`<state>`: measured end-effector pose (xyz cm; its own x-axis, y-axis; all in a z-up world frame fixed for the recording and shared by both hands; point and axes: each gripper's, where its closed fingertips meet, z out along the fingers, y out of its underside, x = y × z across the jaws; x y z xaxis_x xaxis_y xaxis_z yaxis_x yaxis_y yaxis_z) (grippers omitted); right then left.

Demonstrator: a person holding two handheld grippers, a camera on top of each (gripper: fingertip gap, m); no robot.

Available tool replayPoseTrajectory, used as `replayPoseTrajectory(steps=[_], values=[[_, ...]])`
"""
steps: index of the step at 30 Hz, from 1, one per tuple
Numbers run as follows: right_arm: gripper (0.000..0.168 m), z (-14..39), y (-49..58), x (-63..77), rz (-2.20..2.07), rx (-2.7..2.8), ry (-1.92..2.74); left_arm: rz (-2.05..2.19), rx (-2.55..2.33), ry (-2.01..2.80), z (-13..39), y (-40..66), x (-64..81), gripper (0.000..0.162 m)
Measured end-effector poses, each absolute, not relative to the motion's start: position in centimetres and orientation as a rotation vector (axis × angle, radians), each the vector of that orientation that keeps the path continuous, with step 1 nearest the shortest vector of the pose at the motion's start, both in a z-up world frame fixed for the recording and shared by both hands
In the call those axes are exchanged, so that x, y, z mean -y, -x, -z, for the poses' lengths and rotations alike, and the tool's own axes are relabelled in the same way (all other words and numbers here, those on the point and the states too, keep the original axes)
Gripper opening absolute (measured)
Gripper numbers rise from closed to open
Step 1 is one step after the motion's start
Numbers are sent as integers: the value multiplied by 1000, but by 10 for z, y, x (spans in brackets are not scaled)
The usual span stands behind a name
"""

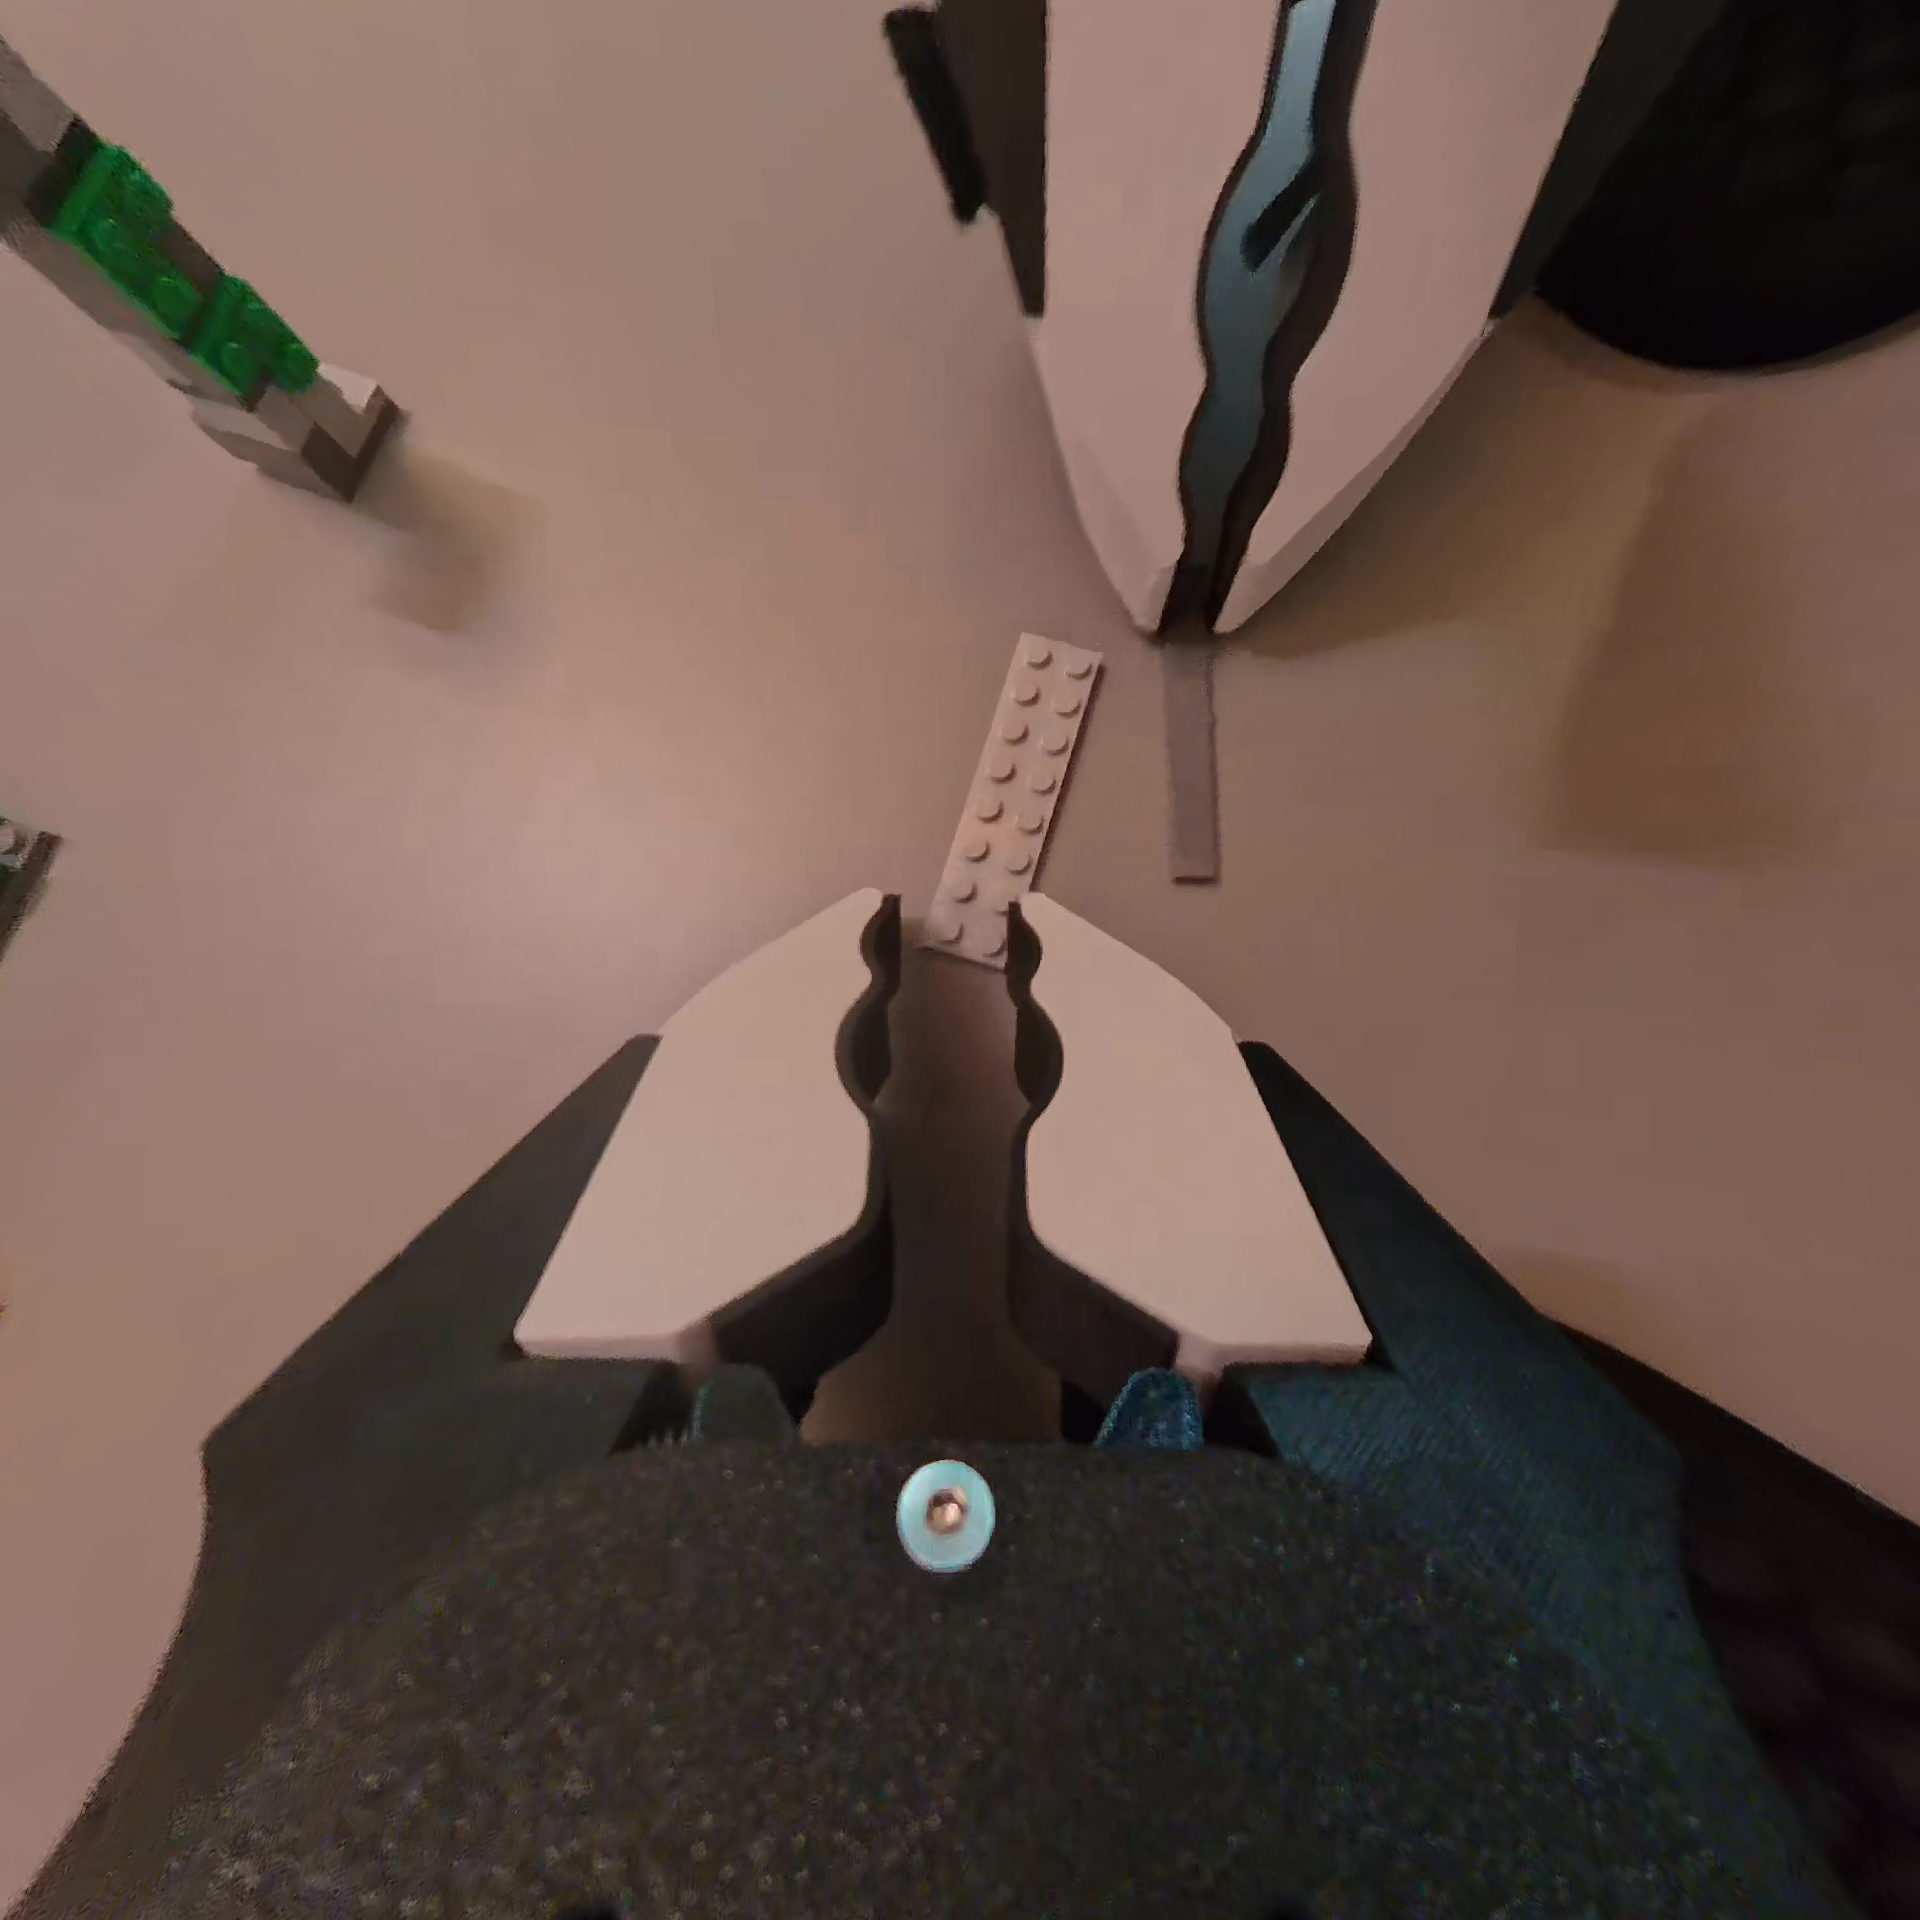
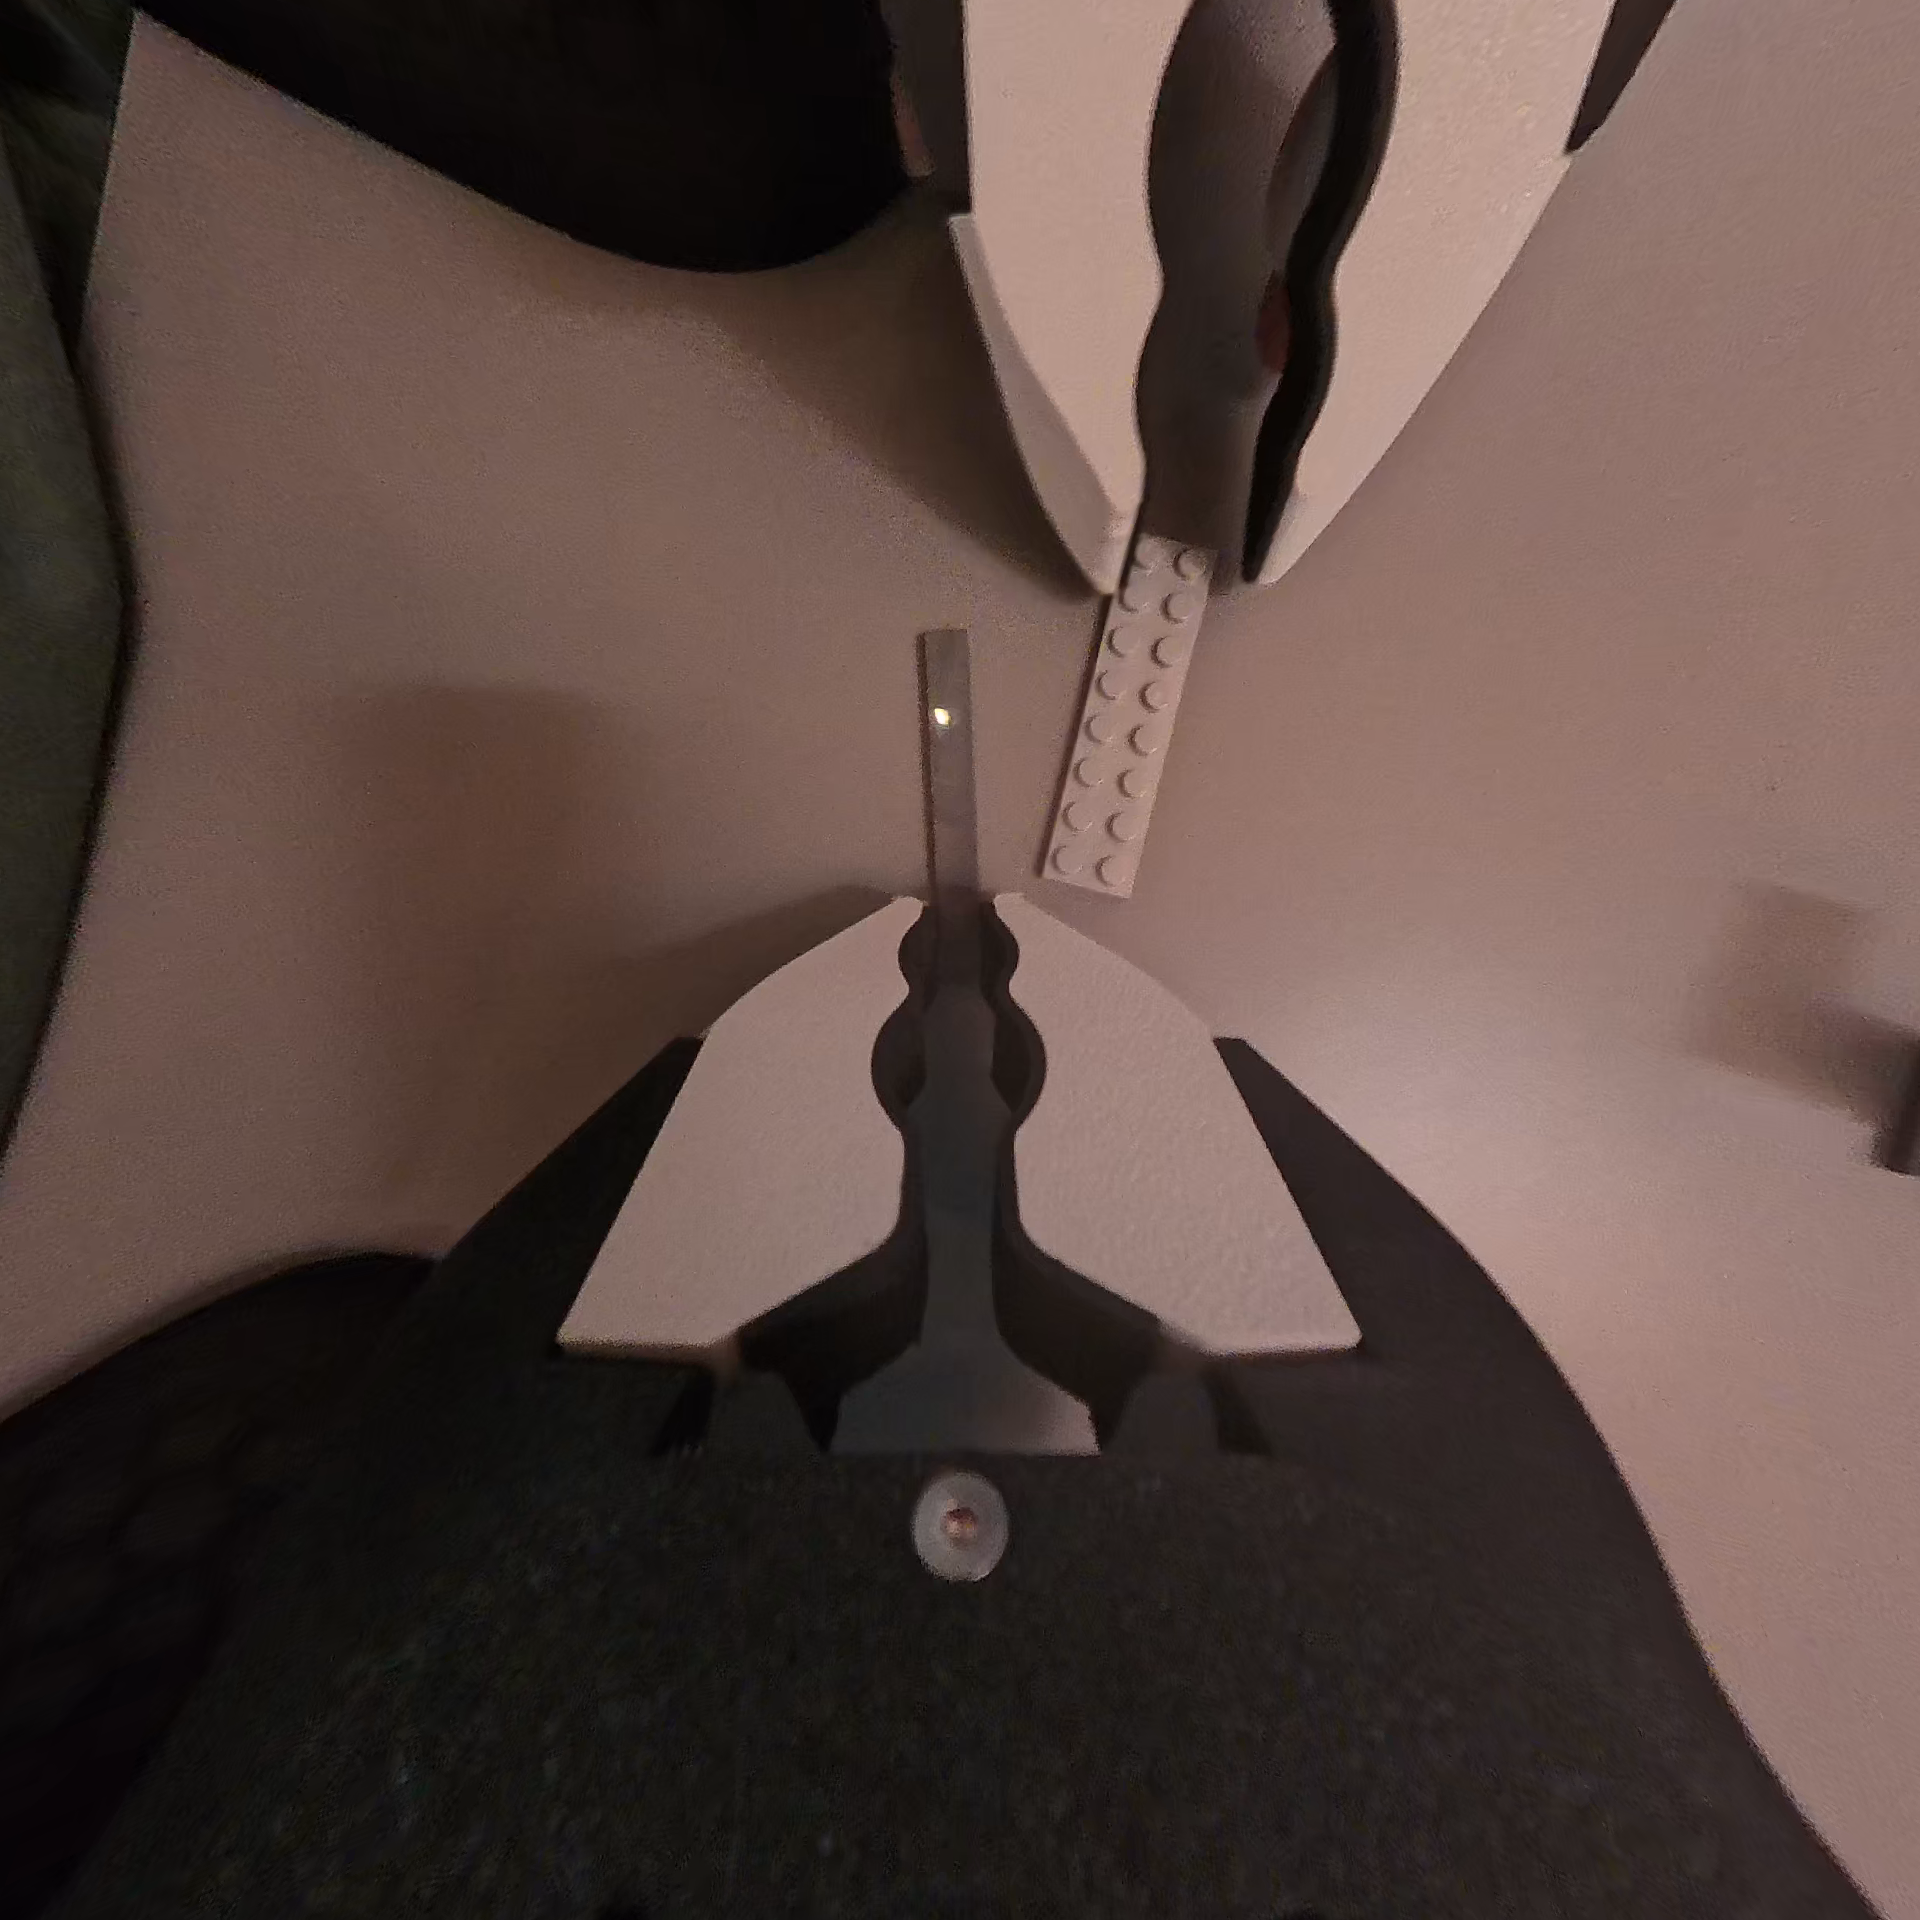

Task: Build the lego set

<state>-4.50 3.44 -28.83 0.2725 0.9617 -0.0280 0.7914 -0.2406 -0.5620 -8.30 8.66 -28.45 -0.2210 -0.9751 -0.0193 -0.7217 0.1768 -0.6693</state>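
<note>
1. The studded grey plate (image 1: 1016, 798), long and two studs wide, lies flat on the pale table (image 1: 675, 675), well in from its edges.
2. The left gripper (image 1: 953, 914) has its jaws a plate's width apart around the plate's near end; its fingertips (image 1: 883, 920) stand on either side of that end. Whether they press on it I cannot tell.
3. In the right wrist view the same plate (image 2: 1127, 717) runs from the left gripper (image 2: 1179, 566) at the top toward the camera, slightly slanted.
4. The right gripper (image 2: 954, 906) is closed on one end of a thin grey strip (image 2: 948, 758), a smooth narrow piece seen edge-on.
5. From the left wrist view the strip (image 1: 1193, 769) juts out of the right gripper (image 1: 1188, 623) just beside the plate, nearly parallel to it and not touching it.
6. A partly built grey and green lego assembly (image 1: 197, 312) stands toward the table's far left; it is blurred.
</note>
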Motion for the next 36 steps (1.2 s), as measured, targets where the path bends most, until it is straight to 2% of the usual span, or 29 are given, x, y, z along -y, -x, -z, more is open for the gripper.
replayPoseTrajectory(steps=[3, 10, 24, 36], values=[[7, 286, 42, -30, -518, 1558, 2107, 763, -2023, 1597, 285, 84, -84, 11], [7, 265, 35, -30, -519, 1425, 2074, 804, -2049, 1597, 285, 80, -73, 9], [7, 251, 26, -54, -497, 1092, 2179, 864, -1962, 1572, 266, 84, -84, 17], [7, 278, 38, -57, -532, 1072, 2264, 824, -1955, 1581, 271, 88, -95, 19]])
